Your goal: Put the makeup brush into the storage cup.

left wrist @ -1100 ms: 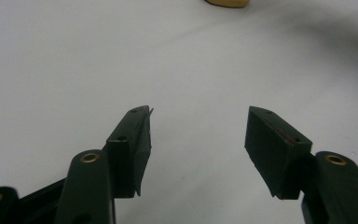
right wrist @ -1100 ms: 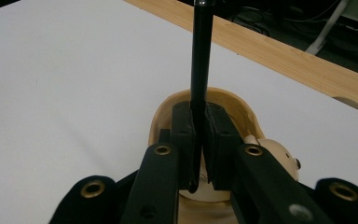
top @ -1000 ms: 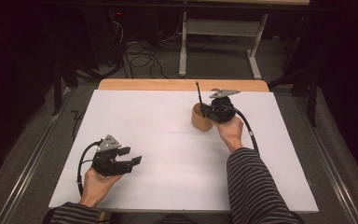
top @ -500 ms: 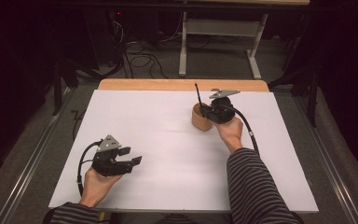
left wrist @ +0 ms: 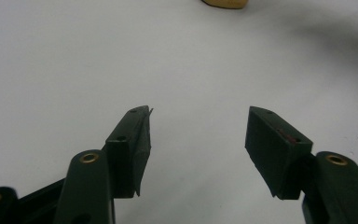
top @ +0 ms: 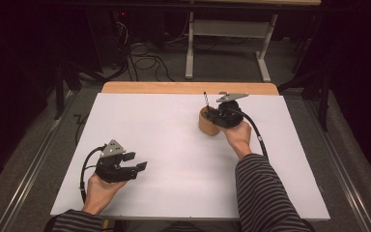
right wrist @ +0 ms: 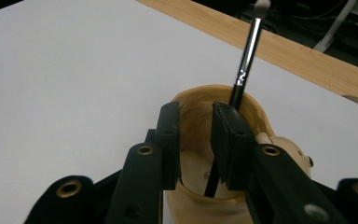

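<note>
Now, brush dropped into the cup.
The right gripper (right wrist: 196, 140) jaws have just been opening off the thin, light, slippery makeup brush (right wrist: 245, 60), which leans inside the tan cup (top: 206, 124); best pinched mid-handle. The left gripper (top: 134, 163) rests open, empty.
</note>
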Motion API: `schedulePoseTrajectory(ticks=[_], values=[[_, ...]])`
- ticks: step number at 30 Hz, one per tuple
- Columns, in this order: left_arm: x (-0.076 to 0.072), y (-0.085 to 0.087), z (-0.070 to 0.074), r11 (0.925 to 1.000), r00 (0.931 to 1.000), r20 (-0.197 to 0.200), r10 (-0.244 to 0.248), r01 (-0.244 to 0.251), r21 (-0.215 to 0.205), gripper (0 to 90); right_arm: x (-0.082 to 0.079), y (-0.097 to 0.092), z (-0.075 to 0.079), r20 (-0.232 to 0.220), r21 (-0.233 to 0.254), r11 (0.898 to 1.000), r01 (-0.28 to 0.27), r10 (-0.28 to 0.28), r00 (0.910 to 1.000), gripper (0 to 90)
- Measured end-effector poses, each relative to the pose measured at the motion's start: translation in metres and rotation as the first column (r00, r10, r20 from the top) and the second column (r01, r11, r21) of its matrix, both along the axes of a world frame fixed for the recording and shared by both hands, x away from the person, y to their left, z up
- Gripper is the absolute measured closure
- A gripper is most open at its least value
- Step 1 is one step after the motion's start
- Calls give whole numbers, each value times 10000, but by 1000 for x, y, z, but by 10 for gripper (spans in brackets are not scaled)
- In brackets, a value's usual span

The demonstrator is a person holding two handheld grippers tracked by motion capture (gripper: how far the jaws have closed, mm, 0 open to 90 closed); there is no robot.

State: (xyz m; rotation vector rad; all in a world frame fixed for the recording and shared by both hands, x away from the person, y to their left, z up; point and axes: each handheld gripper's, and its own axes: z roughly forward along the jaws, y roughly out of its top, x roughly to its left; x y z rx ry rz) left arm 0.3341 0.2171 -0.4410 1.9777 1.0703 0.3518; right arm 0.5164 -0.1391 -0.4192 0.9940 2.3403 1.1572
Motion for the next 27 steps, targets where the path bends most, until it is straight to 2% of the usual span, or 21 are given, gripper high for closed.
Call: schedulePoseTrajectory(ticks=[16,27], values=[[0,-1,0,10000,10000,-17,-37,37,-18,404,-11,-12,18,156,205,9997,-115,112,9998,716],[1,-2,0,9999,10000,-23,-90,90,-73,403,-26,-15,31,300,-70,9983,-586,588,9978,686]])
